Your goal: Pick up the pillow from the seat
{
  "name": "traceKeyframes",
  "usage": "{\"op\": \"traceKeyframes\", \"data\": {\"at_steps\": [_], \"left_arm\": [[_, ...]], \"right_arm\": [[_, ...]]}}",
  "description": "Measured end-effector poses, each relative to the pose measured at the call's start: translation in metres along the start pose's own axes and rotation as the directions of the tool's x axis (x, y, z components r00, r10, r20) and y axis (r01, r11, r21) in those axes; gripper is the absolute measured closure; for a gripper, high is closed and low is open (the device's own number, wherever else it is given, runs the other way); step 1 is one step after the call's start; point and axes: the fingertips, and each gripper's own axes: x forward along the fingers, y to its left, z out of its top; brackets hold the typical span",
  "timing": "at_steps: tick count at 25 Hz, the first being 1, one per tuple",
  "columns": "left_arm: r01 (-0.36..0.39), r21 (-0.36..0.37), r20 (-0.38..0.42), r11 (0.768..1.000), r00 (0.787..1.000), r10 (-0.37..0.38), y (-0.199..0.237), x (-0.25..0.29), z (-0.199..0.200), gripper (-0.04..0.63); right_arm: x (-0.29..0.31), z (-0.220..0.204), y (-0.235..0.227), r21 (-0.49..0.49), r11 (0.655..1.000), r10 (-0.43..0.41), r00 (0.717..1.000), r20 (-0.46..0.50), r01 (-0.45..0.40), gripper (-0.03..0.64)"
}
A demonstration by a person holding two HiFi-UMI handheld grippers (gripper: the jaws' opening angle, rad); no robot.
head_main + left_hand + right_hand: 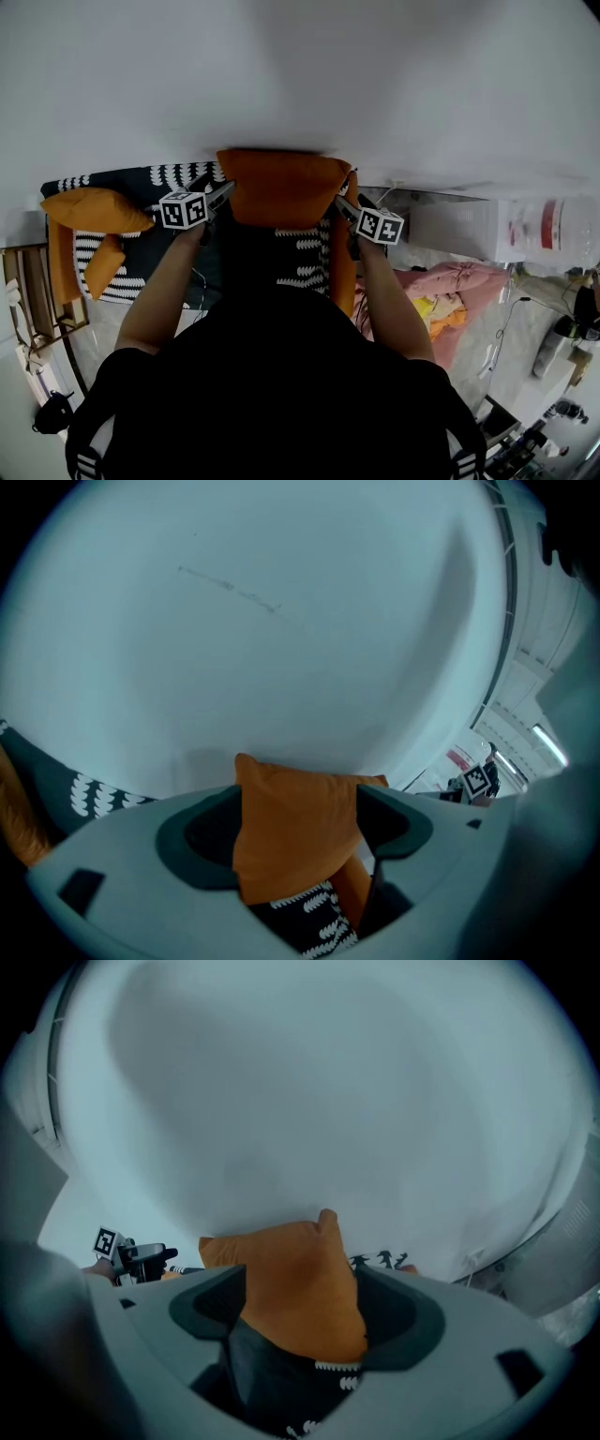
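An orange pillow point(281, 187) hangs in the air in front of the white wall, held at both ends. My left gripper point(223, 195) is shut on its left edge, and in the left gripper view the pillow point(291, 817) fills the gap between the jaws of that gripper point(298, 836). My right gripper point(342, 206) is shut on the right edge, with the pillow's corner point(300, 1279) pinched between the jaws of that gripper point(305, 1305). Below the pillow lies the seat point(178, 175), covered in black cloth with a white pattern.
Two more orange pillows point(94, 208) point(103, 265) lie on the seat's left part. A wooden rack point(33, 300) stands further left. Pink bedding point(459, 281) and a white unit point(469, 230) are at the right. The white wall point(300, 75) is close ahead.
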Motion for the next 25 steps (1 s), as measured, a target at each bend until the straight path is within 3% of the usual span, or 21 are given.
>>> {"op": "traceKeyframes", "data": {"at_steps": [9, 25], "left_arm": [[-0.048, -0.059, -0.074, 0.997, 0.996, 0.044, 0.035, 0.034, -0.013, 0.219], [-0.046, -0.079, -0.036, 0.996, 0.998, 0.043, 0.047, 0.080, 0.010, 0.219]], "right_arm": [[0.025, 0.010, -0.006, 0.024, 1.000, -0.002, 1.000, -0.010, 0.002, 0.242], [0.072, 0.045, -0.021, 0.142, 0.990, 0.011, 0.999, 0.033, -0.016, 0.244]]}}
